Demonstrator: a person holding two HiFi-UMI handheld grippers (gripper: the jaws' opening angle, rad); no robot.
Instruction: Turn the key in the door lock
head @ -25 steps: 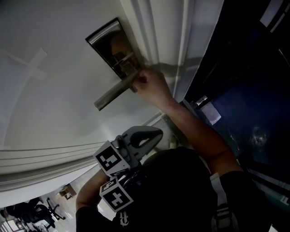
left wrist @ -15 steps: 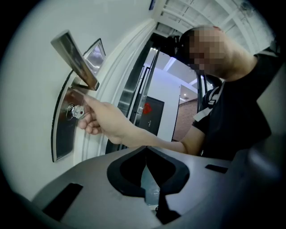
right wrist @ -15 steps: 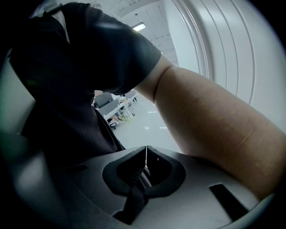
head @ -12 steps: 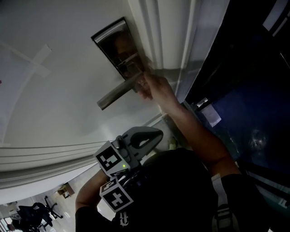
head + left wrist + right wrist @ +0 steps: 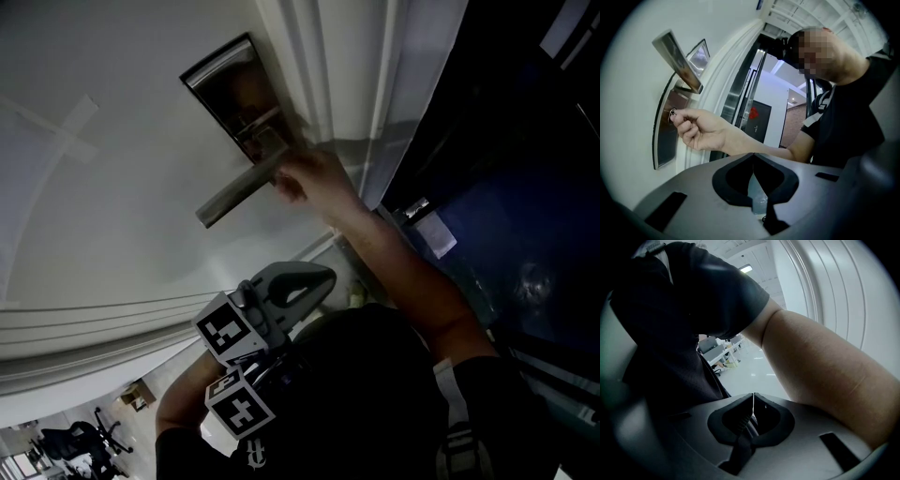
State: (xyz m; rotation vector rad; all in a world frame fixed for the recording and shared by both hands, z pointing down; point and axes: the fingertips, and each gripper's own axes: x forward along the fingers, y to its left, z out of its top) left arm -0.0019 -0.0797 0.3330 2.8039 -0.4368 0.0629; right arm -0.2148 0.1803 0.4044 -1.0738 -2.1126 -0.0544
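Observation:
A dark metal lock plate (image 5: 230,89) with a lever handle (image 5: 234,192) sits on the white door. A person's bare hand (image 5: 314,178) reaches up to the plate just below the lever's root. In the left gripper view the hand (image 5: 701,129) pinches a small key (image 5: 672,113) at the lock plate (image 5: 664,138), under the handle (image 5: 677,61). My left gripper (image 5: 753,159) is shut with nothing in it, well short of the hand. The right gripper (image 5: 753,401) is shut too and holds nothing; a bare forearm (image 5: 825,366) crosses above it.
Two marker cubes (image 5: 227,330) and a grey gripper head are tucked against the dark shirt, low in the head view. White door-frame mouldings (image 5: 323,66) run beside the lock. A dark glass panel (image 5: 506,187) lies to the right. Office chairs (image 5: 66,441) stand far off.
The hand at the lock dipped slightly half a second ago and is back up against the plate now. Both grippers stay put against the body.

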